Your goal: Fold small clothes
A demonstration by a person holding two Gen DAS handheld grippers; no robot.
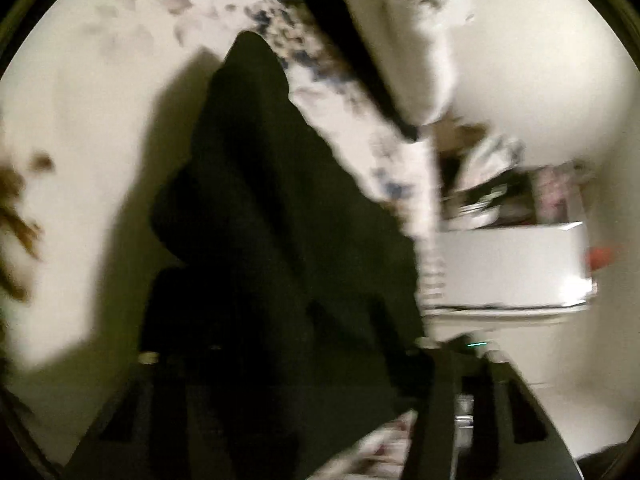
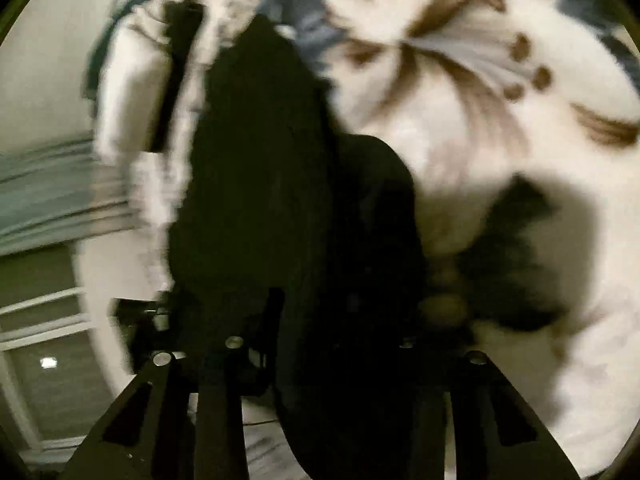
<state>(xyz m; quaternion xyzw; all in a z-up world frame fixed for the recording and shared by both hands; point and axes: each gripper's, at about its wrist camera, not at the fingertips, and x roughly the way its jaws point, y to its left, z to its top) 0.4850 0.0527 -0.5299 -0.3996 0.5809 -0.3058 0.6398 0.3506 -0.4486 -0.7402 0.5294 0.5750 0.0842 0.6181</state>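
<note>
Left gripper (image 1: 304, 392) has the black garment (image 1: 264, 208) bunched between its fingers, but blur and dark cloth hide the pads, so I can't tell whether it's clamped or loose. Right gripper (image 2: 320, 392): same story, black cloth (image 2: 288, 200) fills the gap, grip unclear. Garment hangs straight ahead of both, its top edge peaked. Left of my left gripper is open pale bedding (image 1: 80, 120); right of it is a white box (image 1: 508, 264), near. Ahead-right of my right gripper, floral cover (image 2: 480, 80) lies free; a window (image 2: 44, 320) is at left.
</note>
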